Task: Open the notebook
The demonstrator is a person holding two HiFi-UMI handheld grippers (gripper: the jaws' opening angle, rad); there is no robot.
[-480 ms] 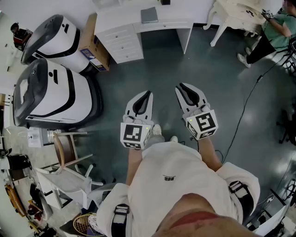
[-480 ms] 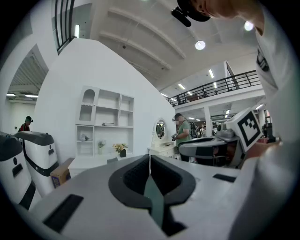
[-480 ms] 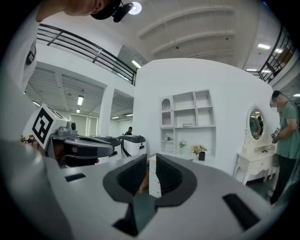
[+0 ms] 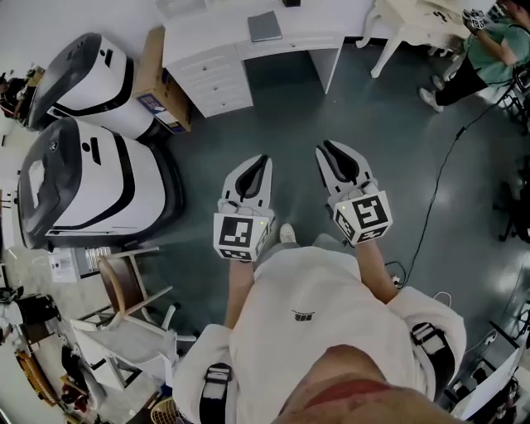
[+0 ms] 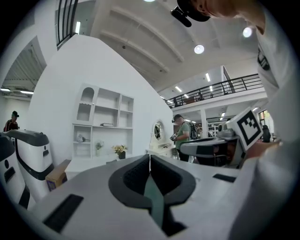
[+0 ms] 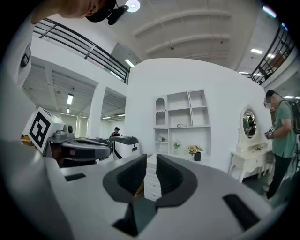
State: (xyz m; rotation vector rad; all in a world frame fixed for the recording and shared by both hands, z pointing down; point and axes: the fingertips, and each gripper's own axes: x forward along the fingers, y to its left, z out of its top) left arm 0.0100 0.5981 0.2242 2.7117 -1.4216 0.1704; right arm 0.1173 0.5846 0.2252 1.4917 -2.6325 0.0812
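White desk (image 4: 298, 38) bearing grey notebook (image 4: 266, 26); cardboard box (image 4: 156, 76) beside it; left gripper (image 4: 263, 160) and right gripper (image 4: 325, 147) over dark floor (image 4: 397, 149).

This is a large indoor test hall fitted out as a mock home. A white desk (image 4: 248, 50) with drawers stands on bare grey floor (image 4: 397, 149). Left of the desk sit two bulky white-and-black machines (image 4: 91, 178) and a cardboard box (image 4: 157, 79). Right of the desk a loose cable (image 4: 443, 178) trails. Behind the desk a shelf unit (image 6: 182, 117) stands against a partition wall that stops short of the ceiling. High above the desk runs a railed gallery (image 5: 215, 91).
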